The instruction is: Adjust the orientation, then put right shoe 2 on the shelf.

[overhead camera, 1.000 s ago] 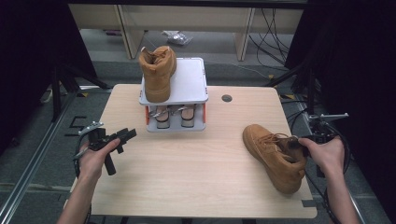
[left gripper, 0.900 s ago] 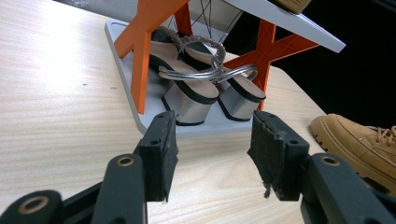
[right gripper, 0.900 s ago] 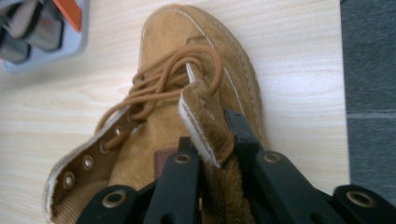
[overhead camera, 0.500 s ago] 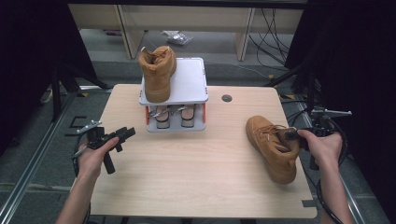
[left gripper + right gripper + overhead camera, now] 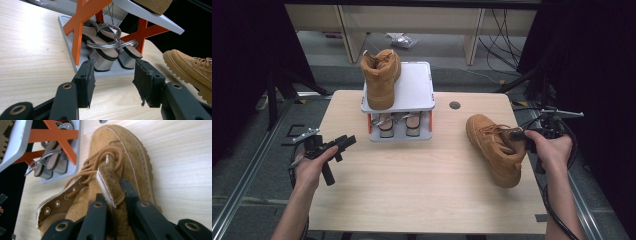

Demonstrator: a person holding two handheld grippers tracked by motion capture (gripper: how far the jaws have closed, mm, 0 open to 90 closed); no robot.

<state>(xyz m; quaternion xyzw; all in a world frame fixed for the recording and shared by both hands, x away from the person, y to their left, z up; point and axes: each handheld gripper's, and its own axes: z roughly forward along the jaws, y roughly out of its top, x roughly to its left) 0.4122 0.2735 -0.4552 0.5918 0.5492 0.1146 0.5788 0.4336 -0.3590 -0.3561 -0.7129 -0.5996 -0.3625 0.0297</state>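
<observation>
One tan boot (image 5: 381,80) already up on the white rack's top shelf (image 5: 414,87); its mate (image 5: 494,147) on the table's right side, pinched by the tongue in the right gripper (image 5: 518,135). Left gripper (image 5: 343,144) open, empty, near the rack. Remaining, probably: lifting the second boot beside the first.

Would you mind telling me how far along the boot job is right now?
Done: one tan boot stands on the top shelf of the rack. In hand: the right tool is shut on the tongue of the second boot, which is near the table's right edge. Left: setting it beside the first, probably. The left tool is open, holding nothing.
</observation>
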